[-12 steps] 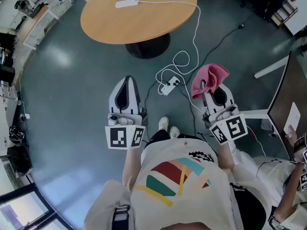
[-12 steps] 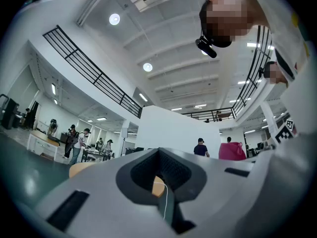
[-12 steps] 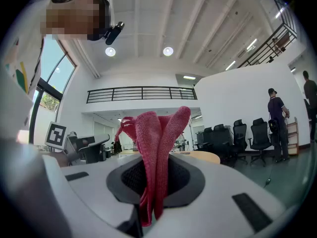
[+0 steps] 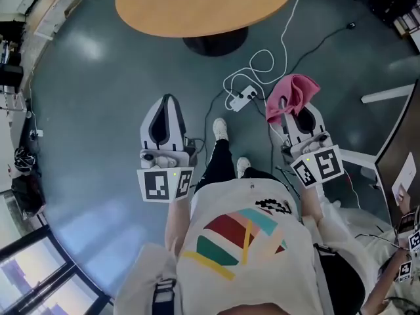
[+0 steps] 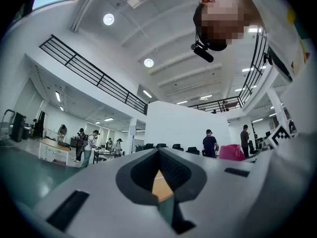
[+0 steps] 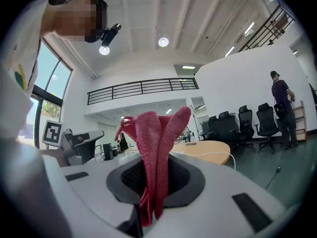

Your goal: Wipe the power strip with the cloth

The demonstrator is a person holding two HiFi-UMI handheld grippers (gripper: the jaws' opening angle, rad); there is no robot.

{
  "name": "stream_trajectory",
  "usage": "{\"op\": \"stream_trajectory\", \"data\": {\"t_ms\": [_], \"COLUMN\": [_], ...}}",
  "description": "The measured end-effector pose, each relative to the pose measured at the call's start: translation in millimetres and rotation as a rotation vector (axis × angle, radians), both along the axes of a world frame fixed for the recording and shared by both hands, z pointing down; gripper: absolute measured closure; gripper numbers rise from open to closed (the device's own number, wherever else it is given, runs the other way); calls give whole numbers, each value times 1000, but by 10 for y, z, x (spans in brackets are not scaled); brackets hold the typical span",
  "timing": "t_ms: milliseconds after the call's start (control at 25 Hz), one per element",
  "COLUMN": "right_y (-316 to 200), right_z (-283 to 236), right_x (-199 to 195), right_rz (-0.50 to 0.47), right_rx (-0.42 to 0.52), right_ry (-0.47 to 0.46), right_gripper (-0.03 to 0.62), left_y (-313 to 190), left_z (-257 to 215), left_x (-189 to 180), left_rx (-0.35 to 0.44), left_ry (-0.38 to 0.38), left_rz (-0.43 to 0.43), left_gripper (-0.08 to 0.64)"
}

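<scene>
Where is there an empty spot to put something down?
The floor left of the left claw is bare, and most of the round table is too. It's crowded between the table's base and the pink cloth: a power strip and looping cables lie there.

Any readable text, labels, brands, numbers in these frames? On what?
No readable words or numbers anywhere.
Cubes on left gripper and right gripper: square coded markers only, no letters.
Shirt: small black print, too small to read.
Floor power strip: no legible label.
</scene>
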State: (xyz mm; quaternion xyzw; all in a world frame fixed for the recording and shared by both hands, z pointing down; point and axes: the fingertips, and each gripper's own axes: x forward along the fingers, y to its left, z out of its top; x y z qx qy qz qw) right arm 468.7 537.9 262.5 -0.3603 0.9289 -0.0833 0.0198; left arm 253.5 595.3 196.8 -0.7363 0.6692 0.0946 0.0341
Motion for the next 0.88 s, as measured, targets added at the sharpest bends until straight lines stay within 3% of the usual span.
{"op": "stream_trajectory", "data": {"t_ms": [480,640,880], "right_y": [-1435,-1844,-2197], "right_z": [-343,-262,-136], "right_x": [-1774,-2010,-2153], "right_rz": [-2,14,-5], "right_rx": [71,42,-8], "right_ry": [51,75,125], "right_gripper": [554,554,554], "left_y": [-1508,-1945,-2265], "left_z": [-62,74,186], "left_x": [-1732,-2023,-2164], "left_rx": [63,64,50], "left_ry": [36,69,88], "left_rz": [28,29,-16], "left_gripper": [522,522,522]}}
